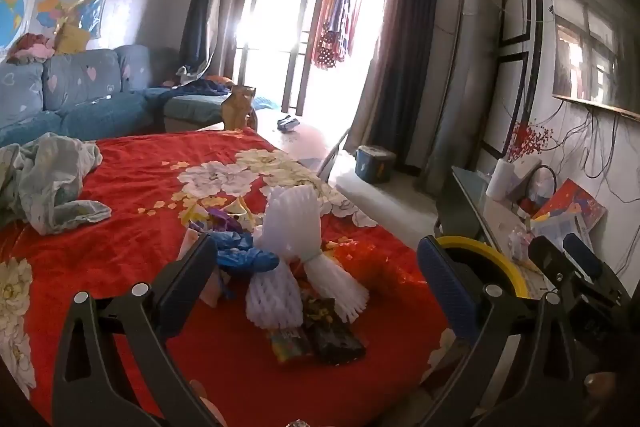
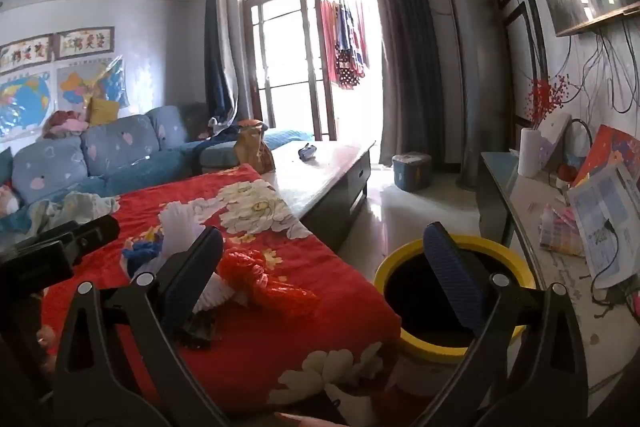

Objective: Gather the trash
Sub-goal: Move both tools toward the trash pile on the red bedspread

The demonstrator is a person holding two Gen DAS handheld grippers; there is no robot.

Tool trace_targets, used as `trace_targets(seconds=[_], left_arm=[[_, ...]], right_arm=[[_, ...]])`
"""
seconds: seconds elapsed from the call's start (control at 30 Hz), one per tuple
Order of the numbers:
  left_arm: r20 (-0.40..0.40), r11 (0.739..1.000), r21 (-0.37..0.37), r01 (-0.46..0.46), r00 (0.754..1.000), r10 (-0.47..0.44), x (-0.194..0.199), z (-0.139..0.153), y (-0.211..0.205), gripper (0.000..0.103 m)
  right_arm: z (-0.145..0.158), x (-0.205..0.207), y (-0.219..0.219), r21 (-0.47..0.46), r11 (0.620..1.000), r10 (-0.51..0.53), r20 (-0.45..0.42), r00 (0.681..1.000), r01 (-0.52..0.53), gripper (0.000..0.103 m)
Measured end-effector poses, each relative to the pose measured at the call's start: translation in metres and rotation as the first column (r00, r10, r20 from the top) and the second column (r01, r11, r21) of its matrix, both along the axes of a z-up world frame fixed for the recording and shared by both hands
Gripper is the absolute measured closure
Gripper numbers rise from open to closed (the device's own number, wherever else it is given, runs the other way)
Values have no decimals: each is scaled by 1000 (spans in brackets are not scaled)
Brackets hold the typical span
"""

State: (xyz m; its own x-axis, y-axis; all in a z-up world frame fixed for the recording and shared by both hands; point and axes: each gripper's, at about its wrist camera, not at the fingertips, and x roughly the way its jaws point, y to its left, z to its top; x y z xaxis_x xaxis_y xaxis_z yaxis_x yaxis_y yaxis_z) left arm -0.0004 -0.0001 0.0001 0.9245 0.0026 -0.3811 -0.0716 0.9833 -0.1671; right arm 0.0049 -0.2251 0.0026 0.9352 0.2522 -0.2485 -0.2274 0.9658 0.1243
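Crumpled cloth (image 1: 52, 183): a pale heap at the left of the red floral cover (image 1: 132, 187); it looks like laundry rather than litter, and lies well apart from the trash.
Left gripper (image 1: 316, 275): jaws spread wide with nothing between the pads; it hangs above the near part of the cover, aimed slightly down at the pile.
Trash pile: near the middle of the cover, a blue glove (image 1: 244, 255), white foam fruit nets (image 1: 288, 239), a dark snack wrapper (image 1: 332, 331) at the front, and a red plastic bag (image 2: 260, 275) on the side towards the bin.
Right gripper (image 2: 324, 271): jaws equally wide and empty; it hangs over the cover's right edge, between the pile and the bin.
Bin (image 2: 452, 295): yellow-rimmed, dark inside, on the floor just beside the cover's right edge.
Step in hand: judged to be the approach, with nothing lifted yet.
Next move: likely one gripper comes down onto a single piece, closes on it, then carries it right and releases over the bin. The foam nets are light and springy, so a firm pinch seems needed.
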Motion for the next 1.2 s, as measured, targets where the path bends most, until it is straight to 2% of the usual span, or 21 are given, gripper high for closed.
trace_targets(seconds=[0.27, 0.57, 1.2], left_arm=[[18, 1000, 15, 3, 1000, -4, -3, 12, -4, 6], [43, 999, 28, 21, 999, -22, -9, 8, -8, 6], [45, 999, 30, 23, 999, -24, -9, 8, -11, 6]], right_arm=[[2, -1, 0, -2, 1000, -6, 8, 1000, 6, 11], [6, -4, 0, -14, 1000, -7, 41, 999, 8, 11], [6, -4, 1, -14, 1000, -9, 42, 999, 9, 11]])
